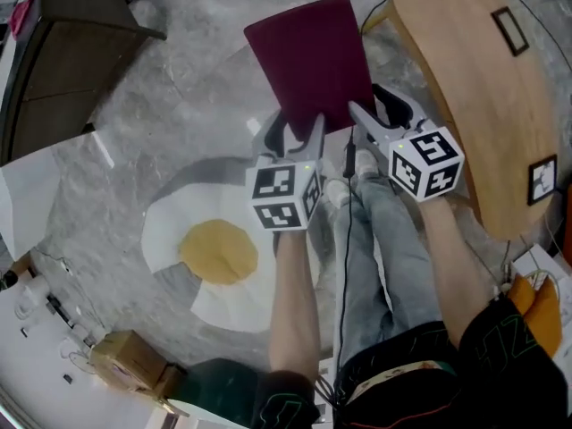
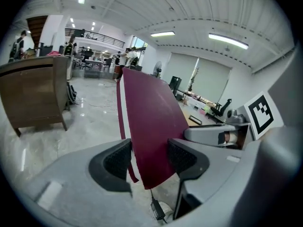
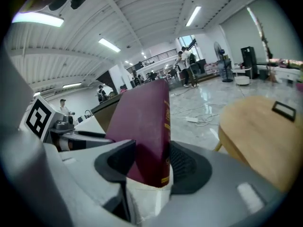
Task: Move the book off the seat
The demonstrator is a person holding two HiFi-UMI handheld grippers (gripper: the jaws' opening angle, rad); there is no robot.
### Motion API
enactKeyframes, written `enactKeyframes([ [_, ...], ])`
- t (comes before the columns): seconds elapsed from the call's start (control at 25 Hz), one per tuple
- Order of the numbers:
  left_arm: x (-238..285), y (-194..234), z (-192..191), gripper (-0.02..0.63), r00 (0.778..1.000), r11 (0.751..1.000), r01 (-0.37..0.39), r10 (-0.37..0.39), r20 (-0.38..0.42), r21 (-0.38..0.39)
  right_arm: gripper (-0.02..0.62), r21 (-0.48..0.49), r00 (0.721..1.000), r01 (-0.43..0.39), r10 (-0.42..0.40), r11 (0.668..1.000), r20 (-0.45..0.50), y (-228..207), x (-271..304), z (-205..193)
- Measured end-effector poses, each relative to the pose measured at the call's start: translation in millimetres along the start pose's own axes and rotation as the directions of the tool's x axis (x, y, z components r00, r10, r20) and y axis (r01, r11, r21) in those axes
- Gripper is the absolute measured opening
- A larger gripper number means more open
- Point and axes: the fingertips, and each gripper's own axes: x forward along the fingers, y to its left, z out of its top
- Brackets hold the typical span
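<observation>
A maroon book (image 1: pixel 308 56) hangs in the air over the grey floor, left of the round wooden seat (image 1: pixel 474 88). My left gripper (image 1: pixel 295 134) is shut on the book's near edge at the left. My right gripper (image 1: pixel 380 113) is shut on its near right corner. In the left gripper view the book (image 2: pixel 151 126) stands between both pads of the left gripper (image 2: pixel 149 157). The right gripper view shows the spine of the book (image 3: pixel 147 126) with gold print, clamped in the right gripper (image 3: pixel 151 162). The seat (image 3: pixel 258 126) lies to the right, apart from the book.
A white egg-shaped rug (image 1: pixel 170 231) with a yellow centre lies on the floor below the grippers. A brown cabinet (image 1: pixel 63 70) stands at the far left and a cardboard box (image 1: pixel 125 360) at the near left. The person's legs (image 1: pixel 375 239) and a black cable (image 1: pixel 347 239) are beneath.
</observation>
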Motion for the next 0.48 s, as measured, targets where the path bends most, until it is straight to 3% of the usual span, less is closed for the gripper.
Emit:
enactKeyframes([
  [0.24,64.3,-97.7,26.3,0.23,0.986,0.979,0.165,-0.16,-0.054,0.115,0.218,0.115,0.982,0.166,-0.175,0.979,0.068,-95.2,-67.6,8.0],
  [0.48,127.0,-190.6,9.4,0.23,0.944,0.923,0.317,-0.284,-0.169,0.219,0.218,0.246,0.934,0.315,-0.345,0.917,0.089,-179.5,-129.7,-27.6],
])
